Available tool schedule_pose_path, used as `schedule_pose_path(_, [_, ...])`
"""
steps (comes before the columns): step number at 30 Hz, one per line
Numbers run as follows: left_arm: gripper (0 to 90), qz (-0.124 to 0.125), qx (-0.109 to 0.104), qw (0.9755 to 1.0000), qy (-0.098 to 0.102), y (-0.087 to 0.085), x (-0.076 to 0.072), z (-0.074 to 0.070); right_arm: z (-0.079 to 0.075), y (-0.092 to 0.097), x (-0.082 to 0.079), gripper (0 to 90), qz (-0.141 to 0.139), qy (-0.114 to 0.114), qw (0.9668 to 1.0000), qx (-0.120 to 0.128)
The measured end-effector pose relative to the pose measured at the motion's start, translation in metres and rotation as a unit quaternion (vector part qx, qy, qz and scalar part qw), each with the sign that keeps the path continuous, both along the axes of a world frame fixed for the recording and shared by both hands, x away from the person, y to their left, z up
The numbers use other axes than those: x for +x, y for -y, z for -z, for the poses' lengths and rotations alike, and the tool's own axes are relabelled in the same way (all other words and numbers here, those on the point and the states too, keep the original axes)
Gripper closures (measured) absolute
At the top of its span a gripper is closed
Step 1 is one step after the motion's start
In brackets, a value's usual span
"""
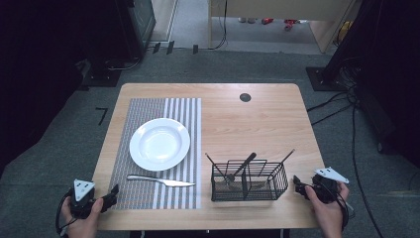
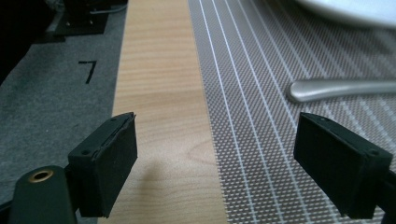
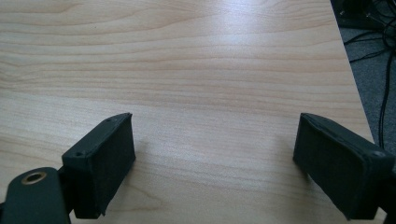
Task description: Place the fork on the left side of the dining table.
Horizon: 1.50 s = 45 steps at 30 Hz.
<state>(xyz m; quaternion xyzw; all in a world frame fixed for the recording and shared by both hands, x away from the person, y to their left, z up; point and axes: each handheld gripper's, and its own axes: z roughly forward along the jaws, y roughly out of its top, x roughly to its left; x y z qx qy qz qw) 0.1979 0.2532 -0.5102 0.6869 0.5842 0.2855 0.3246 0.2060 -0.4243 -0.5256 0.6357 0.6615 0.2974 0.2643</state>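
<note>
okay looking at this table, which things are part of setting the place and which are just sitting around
Likely part of the job:
left gripper, open
right gripper, open
knife
plate
striped placemat
wire caddy holding utensils

Just lying about:
black grommet in the table
floor cables

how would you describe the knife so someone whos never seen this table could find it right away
Start at the wooden table and find the striped grey placemat on its left half, with the white plate on it. The knife lies flat on the mat just in front of the plate, blade pointing right. It is the one utensil outside the black wire basket.
</note>
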Motion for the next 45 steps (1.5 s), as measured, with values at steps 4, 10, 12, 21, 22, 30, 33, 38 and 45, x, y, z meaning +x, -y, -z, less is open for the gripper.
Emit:
schedule_pose_path(4, [13.0,-0.005,-0.026,0.9995,0.017,0.001,-0.005,-0.007,0.0,0.0,0.0,12.0,0.001,0.0,1.0,0.0])
schedule_pose_path(10, [10.6,-0.004,-0.039,0.9979,0.052,0.017,-0.01,-0.022,0.0,0.0,0.0,12.2,0.001,0.0,1.0,0.0])
schedule_pose_path(12, [10.6,0.004,-0.041,0.9973,0.06,0.023,-0.011,-0.028,0.0,0.0,0.001,12.2,0.0,0.0,1.0,0.0])
schedule_pose_path(21, [13.3,0.082,-0.058,0.9918,0.08,0.066,-0.013,-0.061,0.0,0.0,0.001,12.2,-0.002,0.0,1.0,0.0])
schedule_pose_path(22, [13.4,0.082,-0.058,0.9918,0.08,0.066,-0.013,-0.061,0.0,0.0,0.001,12.2,-0.002,0.0,1.0,0.0])
schedule_pose_path(30, [13.4,0.134,-0.096,0.9831,0.08,0.111,-0.005,-0.084,0.0,0.0,0.001,12.2,-0.002,0.0,1.0,0.0])
schedule_pose_path(33, [13.4,0.153,-0.106,0.9791,0.083,0.128,-0.003,-0.09,0.0,0.0,0.001,12.2,-0.002,0.0,1.0,0.0])
schedule_pose_path(38, [13.3,0.174,-0.105,0.9753,0.087,0.153,0.0,-0.098,0.0,0.0,0.001,12.2,-0.002,0.0,1.0,0.0])
schedule_pose_path(45, [13.3,0.196,-0.126,0.9697,0.074,0.181,0.005,-0.104,0.0,0.0,0.001,12.5,-0.001,0.0,1.0,0.0])
